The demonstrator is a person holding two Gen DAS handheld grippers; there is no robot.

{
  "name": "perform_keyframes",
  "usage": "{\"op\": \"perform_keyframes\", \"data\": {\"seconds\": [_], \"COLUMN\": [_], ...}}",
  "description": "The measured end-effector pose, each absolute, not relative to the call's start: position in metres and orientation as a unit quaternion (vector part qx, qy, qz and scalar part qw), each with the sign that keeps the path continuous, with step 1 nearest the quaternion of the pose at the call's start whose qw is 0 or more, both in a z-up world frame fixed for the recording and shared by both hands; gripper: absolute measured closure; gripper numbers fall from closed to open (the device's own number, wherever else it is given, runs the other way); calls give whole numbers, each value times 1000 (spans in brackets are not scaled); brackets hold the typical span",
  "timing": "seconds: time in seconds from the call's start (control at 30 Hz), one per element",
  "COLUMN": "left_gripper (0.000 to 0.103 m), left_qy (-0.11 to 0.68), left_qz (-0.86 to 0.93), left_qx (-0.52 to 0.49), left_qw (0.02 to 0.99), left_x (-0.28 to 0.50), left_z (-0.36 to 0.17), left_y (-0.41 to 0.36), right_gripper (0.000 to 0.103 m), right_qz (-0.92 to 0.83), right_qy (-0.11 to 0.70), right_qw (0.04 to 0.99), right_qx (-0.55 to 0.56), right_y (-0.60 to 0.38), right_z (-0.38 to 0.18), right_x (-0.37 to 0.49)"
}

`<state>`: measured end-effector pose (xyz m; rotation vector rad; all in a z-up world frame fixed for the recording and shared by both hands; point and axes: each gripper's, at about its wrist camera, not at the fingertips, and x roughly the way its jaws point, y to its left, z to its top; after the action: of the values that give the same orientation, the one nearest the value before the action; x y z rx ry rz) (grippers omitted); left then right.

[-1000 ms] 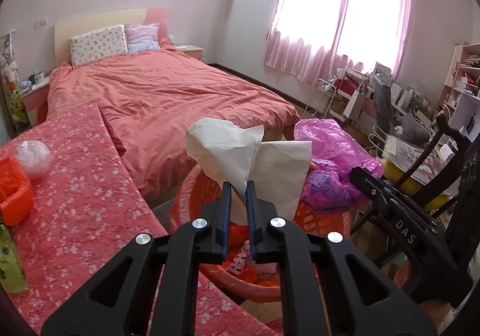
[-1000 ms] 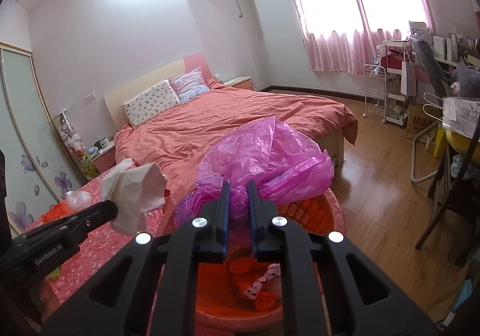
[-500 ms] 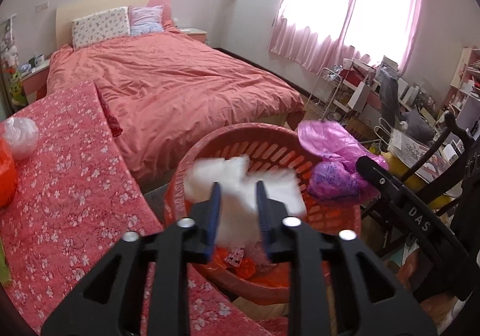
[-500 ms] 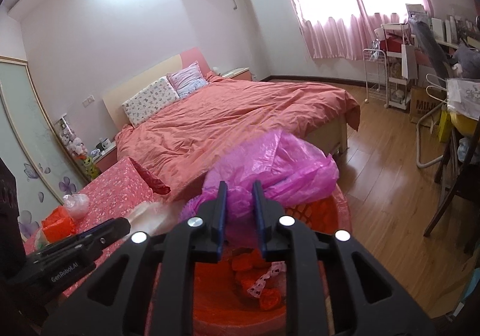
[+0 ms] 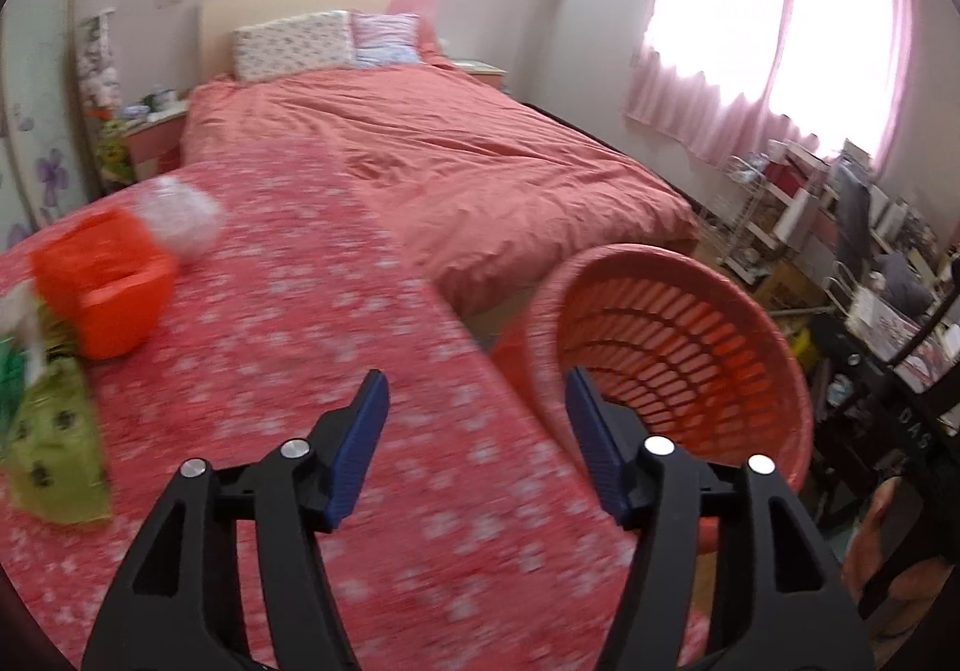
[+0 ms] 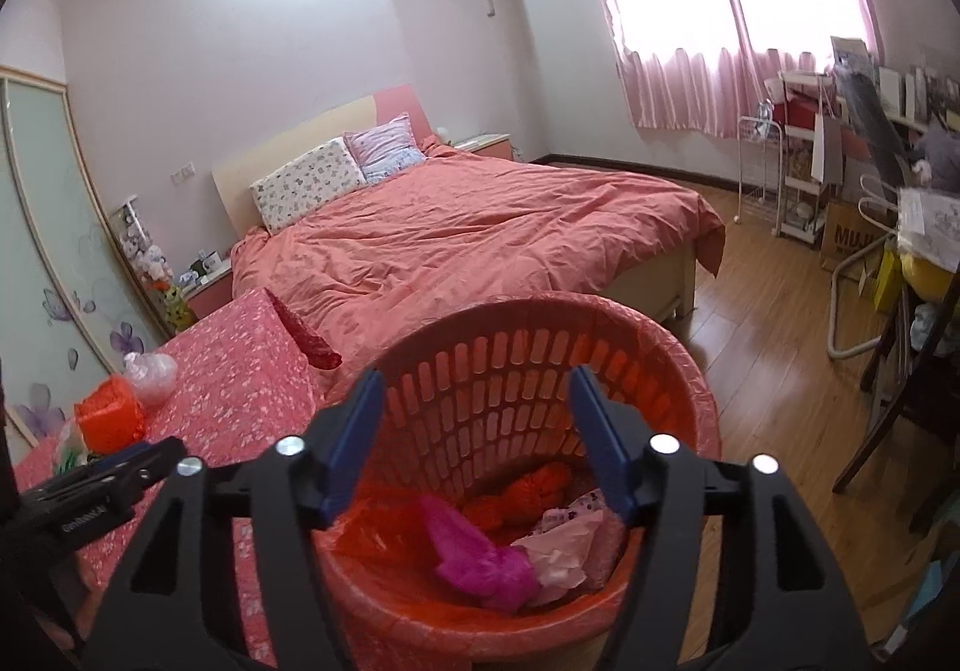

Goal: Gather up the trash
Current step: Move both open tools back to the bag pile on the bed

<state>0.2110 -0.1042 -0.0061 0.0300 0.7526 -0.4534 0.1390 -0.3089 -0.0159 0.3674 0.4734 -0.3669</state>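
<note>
Pink bag [image 6: 480,560] now inside basket [image 6: 678,365]

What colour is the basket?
Orange-red basket, clearest in the right wrist view.

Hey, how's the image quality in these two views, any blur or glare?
Left wrist view: motion blur smears the floral tablecloth and orange bag; window blown out. Right wrist view: sharp, basket crisp; window and ceiling glare, fisheye bending the walls.

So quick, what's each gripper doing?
Left gripper: fingers opening, nothing between them.
Right gripper: fingers opening, empty, above the basket.
</note>
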Motion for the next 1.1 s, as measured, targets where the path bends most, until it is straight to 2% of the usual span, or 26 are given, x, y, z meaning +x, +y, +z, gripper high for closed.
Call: {"op": "perform_keyframes", "data": {"seconds": [0.13, 0.4, 0.53, 0.8, 1.1], "left_gripper": [31, 26, 19, 15, 15], "left_qy": [354, 335, 322, 319, 332], "left_qz": [-182, -102, -58, 22, 61], "left_qx": [13, 5, -2, 6, -43], "left_qw": [917, 937, 945, 948, 940], "left_x": [206, 199, 197, 200, 201], "left_z": [-1, 5, 7, 0, -9], "left_y": [-68, 15, 55, 132, 204], "right_gripper": [31, 31, 31, 32, 51], "right_qz": [-170, -116, -86, -7, 89], "right_qy": [233, 243, 250, 272, 327], "right_qw": [944, 954, 957, 958, 939], "right_qx": [161, 129, 117, 92, 54], "right_y": [-288, -226, -191, -109, 5], "right_z": [-8, 3, 6, 10, -6], "right_x": [145, 160, 170, 204, 258]}}
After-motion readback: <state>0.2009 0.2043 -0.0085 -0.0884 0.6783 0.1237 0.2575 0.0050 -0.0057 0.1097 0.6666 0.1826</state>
